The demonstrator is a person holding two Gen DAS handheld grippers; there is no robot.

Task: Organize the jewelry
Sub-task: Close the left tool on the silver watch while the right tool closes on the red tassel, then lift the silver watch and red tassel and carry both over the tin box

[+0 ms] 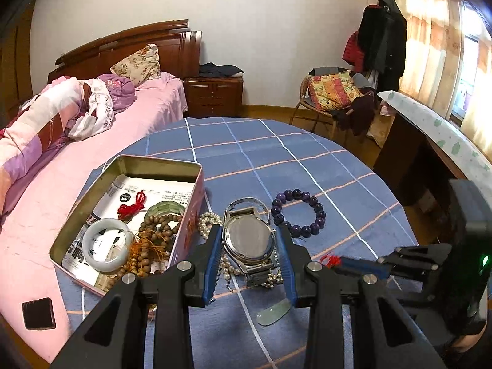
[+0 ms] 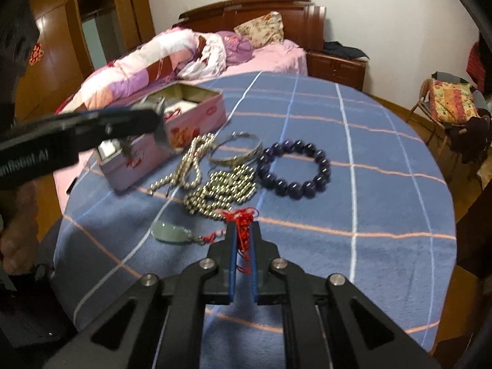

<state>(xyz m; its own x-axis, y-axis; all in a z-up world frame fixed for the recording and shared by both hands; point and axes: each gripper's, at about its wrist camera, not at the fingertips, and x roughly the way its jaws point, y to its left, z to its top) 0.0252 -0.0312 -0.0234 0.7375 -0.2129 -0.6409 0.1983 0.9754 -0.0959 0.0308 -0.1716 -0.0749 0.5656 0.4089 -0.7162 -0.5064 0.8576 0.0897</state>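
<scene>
Watch (image 1: 249, 241) sits in my left gripper (image 1: 249, 230), jaws shut on its sides, just beside the tin (image 1: 196, 196); I lift slow. Right gripper (image 2: 243, 230) pinches the red cord (image 2: 243, 218) of the jade pendant (image 2: 170, 231) on the table

Both grippers (image 1: 249, 236) (image 2: 243, 230) are showing black linkage arms, silver screws and blue pads (image 1: 212, 264) (white lettering on one).

A pink-sheeted bed (image 1: 101, 129) with wooden headboard (image 1: 138, 49) stands against the white wall (image 1: 261, 24), curtains (image 1: 430, 40) sunlit
</scene>
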